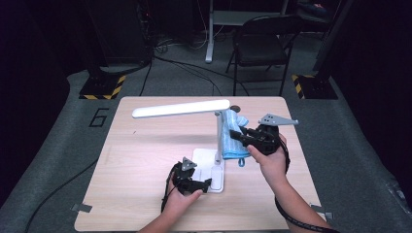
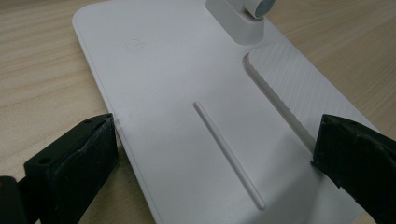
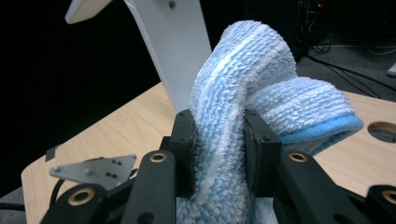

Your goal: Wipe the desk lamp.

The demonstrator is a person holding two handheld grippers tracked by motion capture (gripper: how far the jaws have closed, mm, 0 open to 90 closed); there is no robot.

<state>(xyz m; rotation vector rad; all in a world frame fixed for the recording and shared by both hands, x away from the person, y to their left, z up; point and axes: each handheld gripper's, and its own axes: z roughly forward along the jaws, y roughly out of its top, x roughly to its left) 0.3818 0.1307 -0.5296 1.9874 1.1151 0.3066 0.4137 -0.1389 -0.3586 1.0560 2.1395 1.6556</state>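
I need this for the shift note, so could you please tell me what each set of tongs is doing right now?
Left tongs: closed on the sides of the lamp base.
Right tongs: closed on the blue cloth, held beside the lamp post.

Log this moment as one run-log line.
left gripper: jaws astride lamp base, steadying it | right gripper: shut on blue cloth, held against lamp post | table: lamp upright
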